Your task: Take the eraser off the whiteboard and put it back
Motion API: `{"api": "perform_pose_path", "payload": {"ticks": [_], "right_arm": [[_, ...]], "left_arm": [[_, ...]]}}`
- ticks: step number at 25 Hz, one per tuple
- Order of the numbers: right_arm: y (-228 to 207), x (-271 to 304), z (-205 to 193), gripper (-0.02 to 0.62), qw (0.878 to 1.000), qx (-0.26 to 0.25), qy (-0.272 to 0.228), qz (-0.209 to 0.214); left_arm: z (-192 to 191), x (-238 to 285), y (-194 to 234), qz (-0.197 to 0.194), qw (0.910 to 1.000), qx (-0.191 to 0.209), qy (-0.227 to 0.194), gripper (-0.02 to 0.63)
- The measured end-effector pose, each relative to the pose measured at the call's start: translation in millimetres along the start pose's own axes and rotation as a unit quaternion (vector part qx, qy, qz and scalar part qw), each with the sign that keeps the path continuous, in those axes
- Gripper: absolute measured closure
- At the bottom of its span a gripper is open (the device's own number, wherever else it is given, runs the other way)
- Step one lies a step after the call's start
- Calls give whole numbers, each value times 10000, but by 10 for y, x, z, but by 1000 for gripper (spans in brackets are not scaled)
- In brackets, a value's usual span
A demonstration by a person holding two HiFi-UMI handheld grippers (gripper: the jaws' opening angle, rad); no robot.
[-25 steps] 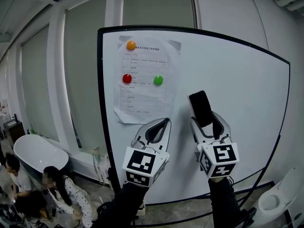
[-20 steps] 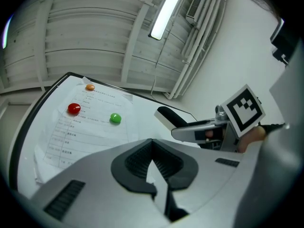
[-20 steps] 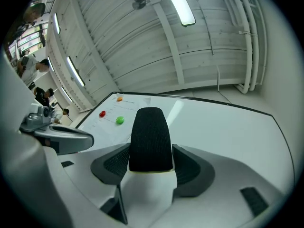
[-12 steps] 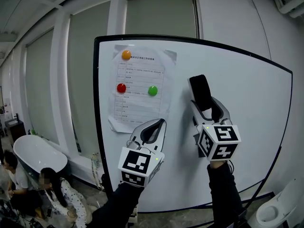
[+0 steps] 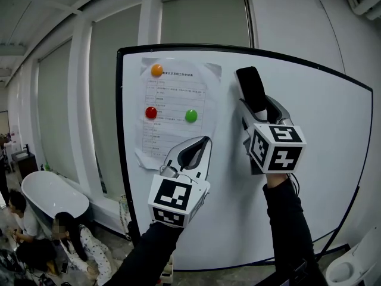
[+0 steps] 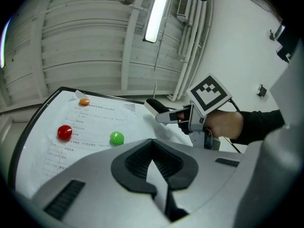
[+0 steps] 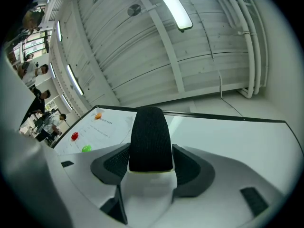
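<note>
Holding the eraser [image 5: 251,88] clamped in our right gripper [image 5: 260,108] before the whiteboard [image 5: 321,136], left gripper [image 5: 202,143] closed and empty, we judge we are returning it: next, press it flat, then release.

Left gripper [image 5: 205,142] and right gripper [image 5: 259,104]: pale grey moulded shells, lined with black ribbed pads [image 6: 137,163]. Left marker cube [image 5: 177,200] and right marker cube [image 5: 277,148] are printed white with black squares. Black long sleeves [image 5: 288,225] are worn.
</note>
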State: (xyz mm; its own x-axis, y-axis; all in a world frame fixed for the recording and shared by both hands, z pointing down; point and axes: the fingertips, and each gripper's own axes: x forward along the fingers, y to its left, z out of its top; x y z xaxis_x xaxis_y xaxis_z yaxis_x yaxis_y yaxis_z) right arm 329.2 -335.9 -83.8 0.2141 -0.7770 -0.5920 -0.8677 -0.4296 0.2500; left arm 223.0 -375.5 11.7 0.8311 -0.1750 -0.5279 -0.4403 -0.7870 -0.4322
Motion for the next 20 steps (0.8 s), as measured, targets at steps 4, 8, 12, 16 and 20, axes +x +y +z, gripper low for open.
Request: {"api": "perform_pose_path", "payload": {"ticks": [4, 8, 12, 16, 20], "right_arm": [[-37, 149, 109, 318, 10000, 13, 0, -46], [-75, 263, 200, 318, 9999, -8, 7, -105], [-119, 362, 280, 318, 9998, 24, -2, -186], [-129, 472, 246, 318, 9996, -2, 164, -222], [-127, 490, 228, 318, 9995, -48, 183, -261]], "left_arm": [[120, 99, 30, 6, 9999, 84, -126, 600], [140, 143, 71, 58, 9996, 198, -169, 600], [94, 140, 147, 133, 9995, 206, -179, 600], [76, 146, 175, 145, 9995, 186, -205, 600], [40, 148, 180, 126, 9996, 169, -197, 600]]}}
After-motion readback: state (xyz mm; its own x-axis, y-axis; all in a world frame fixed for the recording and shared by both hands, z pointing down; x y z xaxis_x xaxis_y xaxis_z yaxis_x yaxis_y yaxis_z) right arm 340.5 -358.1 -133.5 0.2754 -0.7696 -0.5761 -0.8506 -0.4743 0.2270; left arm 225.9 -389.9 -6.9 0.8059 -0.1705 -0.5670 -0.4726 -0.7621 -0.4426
